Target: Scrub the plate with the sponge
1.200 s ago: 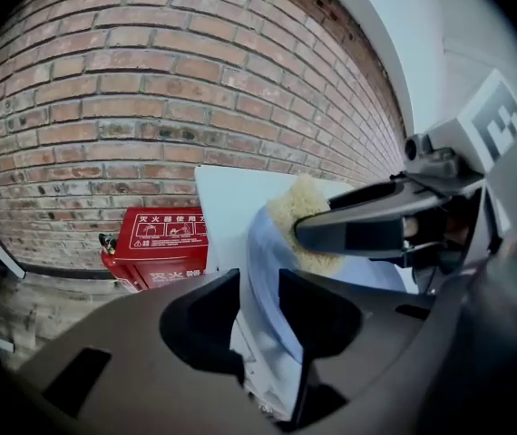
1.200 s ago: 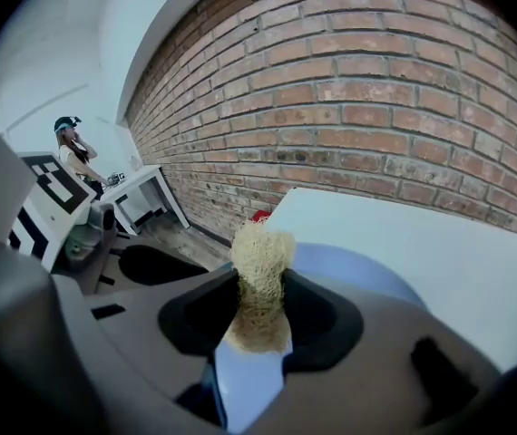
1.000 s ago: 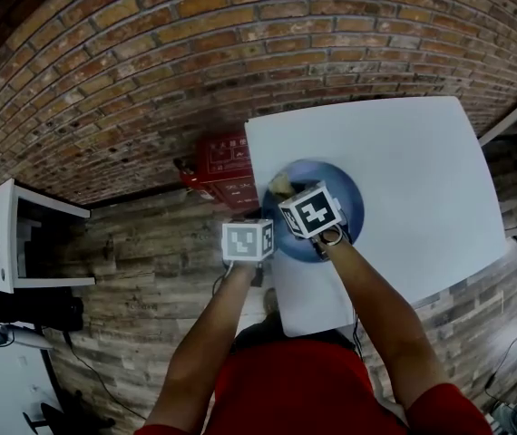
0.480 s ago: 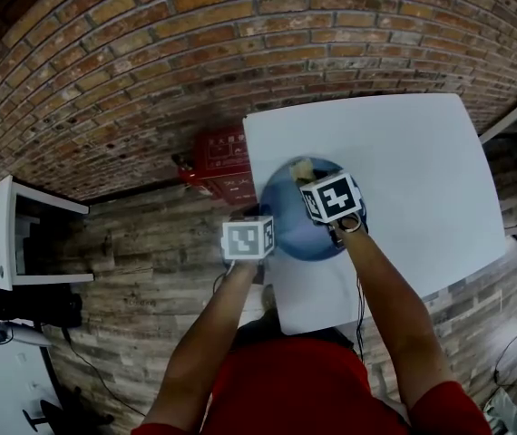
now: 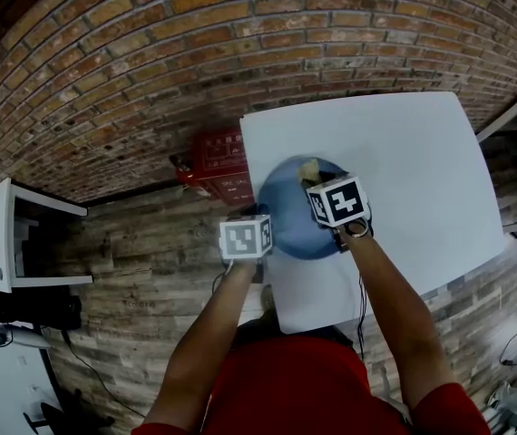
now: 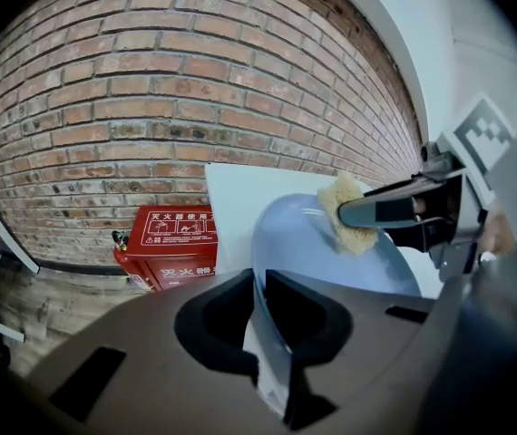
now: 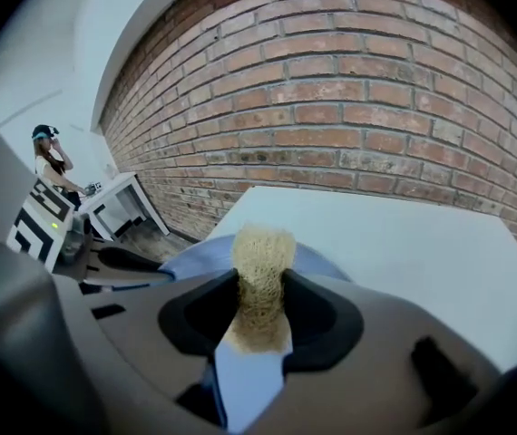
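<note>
A blue plate [image 5: 293, 216] rests on the white table [image 5: 404, 170] near its left edge. My left gripper [image 5: 257, 229] holds the plate by its near left rim; in the left gripper view the rim [image 6: 260, 297] stands pinched between the jaws, which are still closing. My right gripper [image 5: 317, 178] is shut on a tan fibrous sponge [image 5: 309, 169] over the plate's far side. In the right gripper view the sponge [image 7: 260, 270] sticks out past the jaws, with the plate [image 7: 195, 252] under it. The left gripper view shows the sponge [image 6: 349, 214] pressed on the plate [image 6: 313, 252].
A red box [image 5: 220, 166] stands on the wooden floor against the brick wall, just left of the table. A white desk [image 5: 4, 234] is at the far left. A person [image 7: 48, 157] stands far off beside that desk.
My right gripper has carried the sponge to the right and away from me across the plate. The left gripper has stayed at the plate's rim.
</note>
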`<state>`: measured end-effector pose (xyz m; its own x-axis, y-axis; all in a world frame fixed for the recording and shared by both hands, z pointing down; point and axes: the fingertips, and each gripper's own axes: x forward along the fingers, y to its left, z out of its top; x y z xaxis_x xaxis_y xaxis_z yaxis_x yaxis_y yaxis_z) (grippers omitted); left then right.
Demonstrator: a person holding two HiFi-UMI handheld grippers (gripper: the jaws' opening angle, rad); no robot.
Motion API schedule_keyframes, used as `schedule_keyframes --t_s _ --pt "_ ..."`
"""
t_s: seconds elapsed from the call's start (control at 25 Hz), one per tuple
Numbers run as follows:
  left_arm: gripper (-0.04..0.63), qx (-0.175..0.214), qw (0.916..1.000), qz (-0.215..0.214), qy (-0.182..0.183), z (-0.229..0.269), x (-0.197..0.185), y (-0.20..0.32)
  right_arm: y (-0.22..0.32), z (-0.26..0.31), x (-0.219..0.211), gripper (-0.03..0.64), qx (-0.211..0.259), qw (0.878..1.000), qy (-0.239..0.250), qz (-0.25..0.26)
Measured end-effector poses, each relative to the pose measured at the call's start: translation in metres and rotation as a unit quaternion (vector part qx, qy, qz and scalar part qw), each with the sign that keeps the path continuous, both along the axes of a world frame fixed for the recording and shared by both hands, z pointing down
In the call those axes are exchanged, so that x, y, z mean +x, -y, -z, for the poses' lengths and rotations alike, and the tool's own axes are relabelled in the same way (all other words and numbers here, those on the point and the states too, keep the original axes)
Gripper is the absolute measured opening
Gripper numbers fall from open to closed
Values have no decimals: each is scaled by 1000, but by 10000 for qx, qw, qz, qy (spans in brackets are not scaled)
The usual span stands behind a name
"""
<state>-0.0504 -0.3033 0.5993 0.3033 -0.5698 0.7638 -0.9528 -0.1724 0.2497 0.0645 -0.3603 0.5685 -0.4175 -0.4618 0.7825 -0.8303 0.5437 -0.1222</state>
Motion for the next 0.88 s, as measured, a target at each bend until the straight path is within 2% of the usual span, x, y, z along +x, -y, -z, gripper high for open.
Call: schedule_keyframes --t_s 0.12,0.24,0.4,0.68,0.88 --pt "49 6 10000 32 -35 0 0 0 -21 5 -39 152 -93 9990 317 302" --pt "49 24 10000 45 -60 1 -1 0 -37 3 -70 153 -173 9975 409 551" --pt "48 50 9999 87 -77 1 -1 0 -44 -5 -85 153 -270 9969 379 641" --pt "48 47 9999 127 -66 0 -3 0 -39 -11 -70 153 -318 9976 277 556" --pt "48 27 9999 124 -108 0 -2 -1 -27 -12 -24 153 -287 9994 55 182"
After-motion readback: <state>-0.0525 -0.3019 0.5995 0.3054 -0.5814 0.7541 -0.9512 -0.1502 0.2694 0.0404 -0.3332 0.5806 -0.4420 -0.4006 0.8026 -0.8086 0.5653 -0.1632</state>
